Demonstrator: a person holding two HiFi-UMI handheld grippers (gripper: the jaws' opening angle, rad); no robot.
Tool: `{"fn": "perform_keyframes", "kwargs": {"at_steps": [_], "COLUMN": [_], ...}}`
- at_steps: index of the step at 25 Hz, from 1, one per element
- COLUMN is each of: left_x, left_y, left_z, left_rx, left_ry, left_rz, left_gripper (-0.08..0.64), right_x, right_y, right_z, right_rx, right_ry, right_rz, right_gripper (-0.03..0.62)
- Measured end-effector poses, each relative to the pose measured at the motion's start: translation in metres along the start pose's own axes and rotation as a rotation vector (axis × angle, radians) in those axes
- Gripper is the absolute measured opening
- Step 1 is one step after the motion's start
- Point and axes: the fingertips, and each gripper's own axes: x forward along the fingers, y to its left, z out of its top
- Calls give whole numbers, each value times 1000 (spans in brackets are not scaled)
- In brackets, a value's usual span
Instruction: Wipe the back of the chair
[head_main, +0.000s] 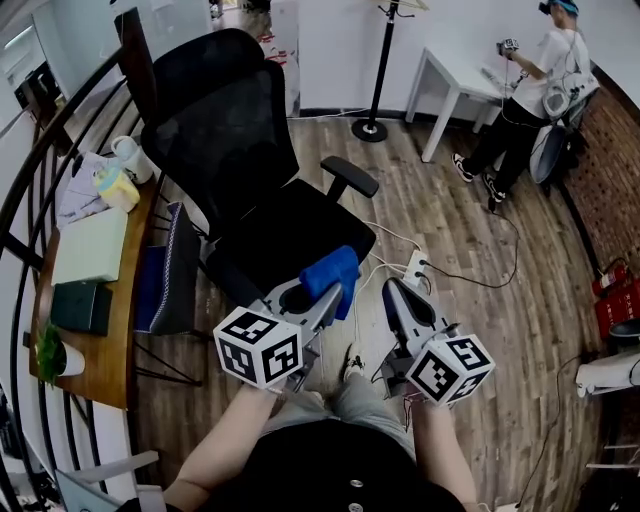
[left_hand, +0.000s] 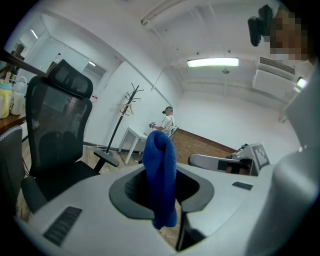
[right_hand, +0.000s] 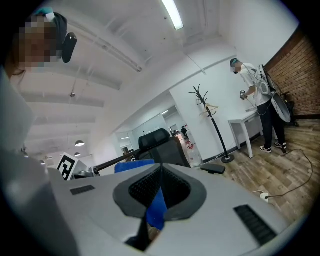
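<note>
Wiping looks not yet begun: the one chair (head_main: 250, 200) stands ahead with its back (head_main: 215, 130) untouched, all of it left to do. The left tongs (head_main: 325, 295) are clamped on the one cloth (head_main: 332, 272), held near the seat's (head_main: 290, 230) front edge, well short of the back. The right tongs (head_main: 395, 292), the second of two, are closed and seem empty; the blue sliver in their gap is probably that same cloth beyond.

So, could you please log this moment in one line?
left gripper: shut on blue cloth | right gripper: jaws together | chair back: not yet touched
</note>
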Motion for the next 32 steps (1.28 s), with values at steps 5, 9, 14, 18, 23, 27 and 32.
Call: {"fn": "perform_keyframes", "kwargs": {"at_steps": [5,9,14,18,23,27,32], "left_x": [31,75,138,183,216,222,223], "left_y": [26,45,60,72,88,104,125], "left_z": [0,20,44,64,76,81,85], "left_rx": [-26,-34,-46,-57,-85,-98,-130], "left_ry": [21,3,-22,-58,-86,-94,-109], "left_rz": [43,81,112,159,228,289,341], "left_gripper": [101,101,102,102,102,101,101], "right_x": [36,68,107,134,162,178,203], "right_y": [-27,-65,-114,-148,-184,-193,-195], "right_z": [12,33,63,85,97,101,93], "right_rx": [11,8,-4,-7,28,50,53], "right_ry": [17,34,71,97,137,154,199], "right_rz": [38,70,132,197,249,290,328], "right_gripper": [31,31,31,31,31,31,31]}}
